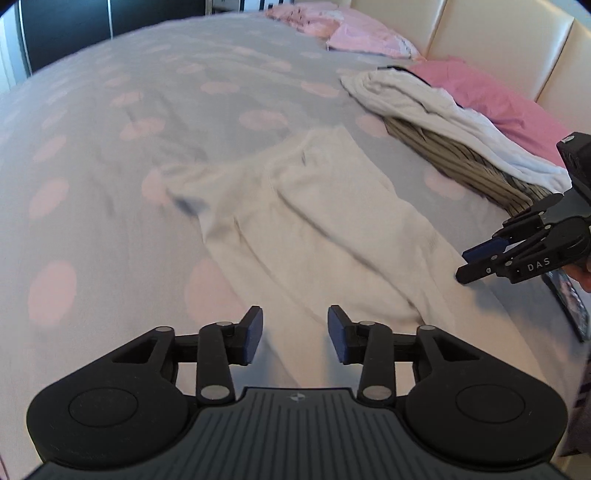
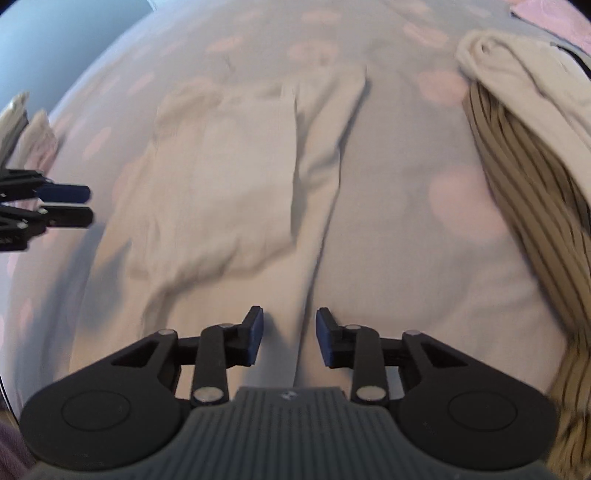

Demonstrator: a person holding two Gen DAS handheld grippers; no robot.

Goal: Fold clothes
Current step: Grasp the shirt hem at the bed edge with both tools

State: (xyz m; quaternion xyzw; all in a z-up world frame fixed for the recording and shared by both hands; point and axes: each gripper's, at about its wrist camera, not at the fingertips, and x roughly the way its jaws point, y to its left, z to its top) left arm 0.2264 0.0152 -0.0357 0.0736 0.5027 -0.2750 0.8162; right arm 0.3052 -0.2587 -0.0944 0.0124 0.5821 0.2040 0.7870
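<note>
A cream garment point(image 1: 314, 221) lies spread and creased on the grey bedspread with pink dots point(image 1: 147, 92). In the right wrist view the same cream garment point(image 2: 236, 184) fills the middle, one long fold running down toward my fingers. My left gripper point(image 1: 295, 334) hovers over its near edge, open, with nothing between the blue pads. My right gripper point(image 2: 290, 334) is open too, above the garment's near fold, gripping nothing. The right gripper point(image 1: 480, 262) also shows at the right edge of the left wrist view, and the left gripper point(image 2: 79, 205) at the left edge of the right wrist view.
A pile of clothes, white on top point(image 1: 424, 107) and striped brown beneath point(image 1: 472, 166), lies to the right against pink pillows point(image 1: 491, 96) and a cream headboard point(image 1: 480, 29). The striped garment point(image 2: 524, 192) runs down the right side. A dark wardrobe point(image 1: 74, 26) stands beyond the bed.
</note>
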